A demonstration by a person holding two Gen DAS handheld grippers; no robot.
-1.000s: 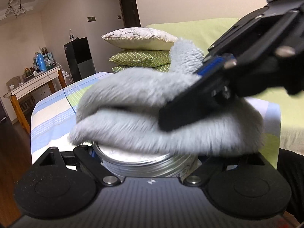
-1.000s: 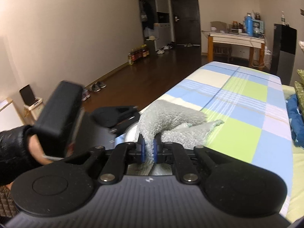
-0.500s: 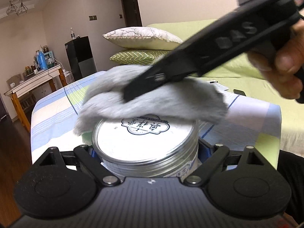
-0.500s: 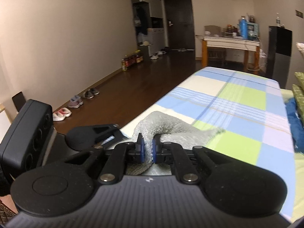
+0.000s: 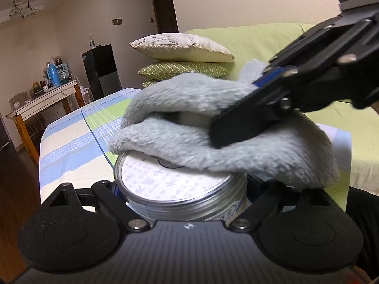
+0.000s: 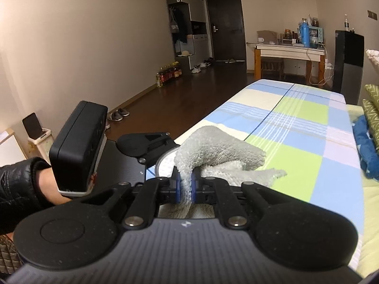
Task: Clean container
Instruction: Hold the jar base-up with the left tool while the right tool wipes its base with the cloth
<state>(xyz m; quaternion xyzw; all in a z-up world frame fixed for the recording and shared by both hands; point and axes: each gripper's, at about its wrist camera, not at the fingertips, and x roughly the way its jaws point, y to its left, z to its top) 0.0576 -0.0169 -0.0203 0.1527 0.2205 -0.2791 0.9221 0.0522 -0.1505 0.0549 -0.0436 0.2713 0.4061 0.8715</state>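
Note:
A round metal tin (image 5: 175, 189) with a white printed lid sits between the fingers of my left gripper (image 5: 182, 187), which is shut on it. A fluffy grey cloth (image 5: 213, 127) lies folded over the far and right part of the lid. My right gripper (image 6: 185, 185) is shut on this cloth (image 6: 218, 149) and presses it onto the tin from the right in the left wrist view (image 5: 279, 99). In the right wrist view only a sliver of the tin's rim (image 6: 163, 163) shows beside the cloth.
The tin is held over a table with a blue, green and cream checked cloth (image 6: 296, 137). Stacked pillows (image 5: 182, 59) and a green sofa (image 5: 255, 42) lie beyond it. A wooden side table (image 6: 289, 52) and a black cabinet (image 6: 348, 64) stand at the far end. Dark wood floor (image 6: 184, 90) lies left.
The cloth swept off the lid towards the far side half a second ago, baring the whole lid. It has now come back over the lid's far and right part. The tin stays gripped.

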